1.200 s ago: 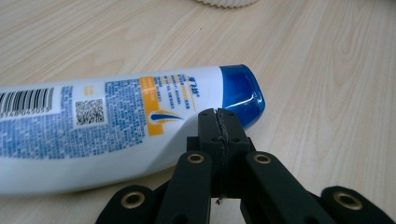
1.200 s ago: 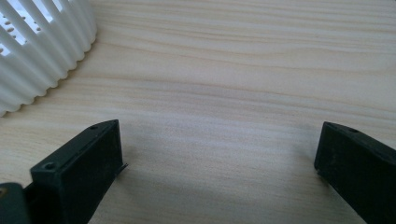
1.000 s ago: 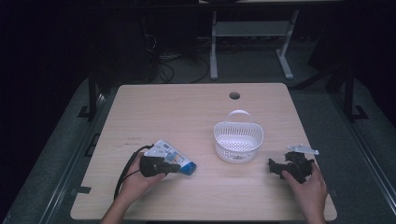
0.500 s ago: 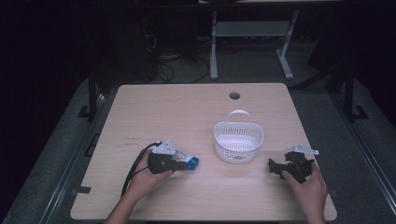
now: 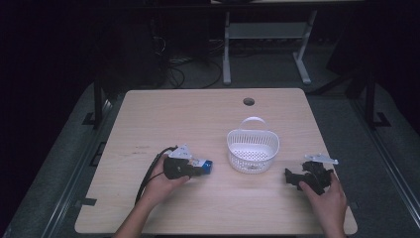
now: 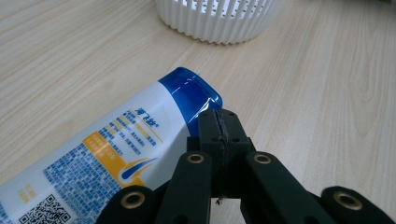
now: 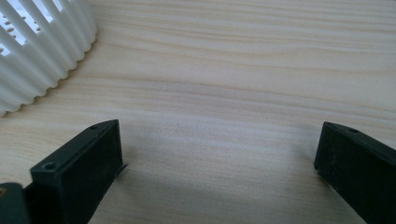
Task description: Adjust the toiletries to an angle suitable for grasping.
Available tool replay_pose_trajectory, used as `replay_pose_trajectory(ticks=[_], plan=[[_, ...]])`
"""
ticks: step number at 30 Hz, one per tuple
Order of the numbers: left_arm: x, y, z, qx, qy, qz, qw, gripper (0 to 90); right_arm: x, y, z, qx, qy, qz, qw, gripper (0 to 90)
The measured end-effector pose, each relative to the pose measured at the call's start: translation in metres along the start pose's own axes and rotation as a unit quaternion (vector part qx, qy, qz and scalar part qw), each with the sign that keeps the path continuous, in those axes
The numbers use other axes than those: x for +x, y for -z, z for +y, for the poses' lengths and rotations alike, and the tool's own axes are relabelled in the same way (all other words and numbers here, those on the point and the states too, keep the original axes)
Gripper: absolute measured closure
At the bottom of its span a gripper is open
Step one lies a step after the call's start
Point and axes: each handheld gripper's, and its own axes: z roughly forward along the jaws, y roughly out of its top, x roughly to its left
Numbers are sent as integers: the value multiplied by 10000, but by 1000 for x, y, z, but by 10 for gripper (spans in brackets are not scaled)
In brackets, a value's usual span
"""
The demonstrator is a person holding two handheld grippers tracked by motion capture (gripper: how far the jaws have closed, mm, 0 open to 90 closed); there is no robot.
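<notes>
A white tube with blue and orange print and a blue cap (image 6: pixel 116 149) lies on the wooden table (image 5: pixel 198 119). Its cap (image 5: pixel 206 165) points toward a white slatted basket (image 5: pixel 237 157). My left gripper (image 6: pixel 219 119) is shut, jaws pressed together with nothing between them, resting against the tube's right side near the cap. In the high view the left gripper (image 5: pixel 198 171) covers most of the tube. My right gripper (image 7: pixel 219 144) stands open low over bare wood, right of the basket (image 7: pixel 42 46). A hand holds the right gripper (image 5: pixel 289 176) near the table's right front.
The basket (image 6: pixel 215 23) has a handle at its far side and looks empty. A round cable hole (image 5: pixel 248 101) sits near the table's far edge. Beyond the table, on a dark floor, stand a white desk frame (image 5: pixel 267 34) and cables.
My left hand and gripper have slid right toward the basket, and the tube's blue cap has shifted slightly with them. The right gripper has stayed put.
</notes>
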Motion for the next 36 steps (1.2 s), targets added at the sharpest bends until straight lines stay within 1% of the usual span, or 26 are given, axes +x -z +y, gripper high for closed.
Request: replay_pose_trajectory(ticks=[4, 8, 12, 17, 21, 25, 26, 28, 32, 34, 36], plan=[[-2, 7, 2, -45, -35, 3, 10000, 900, 0, 0, 0, 1, -1, 1, 10000, 5], [1, 19, 5, -160, 11, 63, 9999, 900, 0, 0, 0, 0, 0, 0, 10000, 5], [10, 31, 8, -193, 12, 163, 9997, 900, 0, 0, 0, 2, -3, 2, 10000, 5], [21, 45, 11, -295, 88, 296, 9991, 900, 0, 0, 0, 0, 0, 1, 10000, 5], [31, 53, 15, -273, 89, 349, 9990, 900, 0, 0, 0, 2, -2, 1, 10000, 5], [39, 57, 20, -200, 28, 435, 9989, 900, 0, 0, 0, 2, -1, 1, 10000, 5], [39, 57, 20, -200, 28, 435, 9989, 900, 0, 0, 0, 2, -1, 1, 10000, 5], [46, 59, 23, -196, 22, 515, 9985, 900, 0, 0, 0, 0, 2, 0, 10000, 4], [57, 61, 27, -133, -3, 565, 9983, 900, 0, 0, 0, 1, 1, 0, 10000, 5], [62, 62, 28, -142, 16, 566, 9983, 900, 0, 0, 0, 2, -1, 0, 10000, 5], [67, 61, 28, -145, 50, 613, 9980, 900, 0, 0, 0, 2, -2, 0, 10000, 4]])
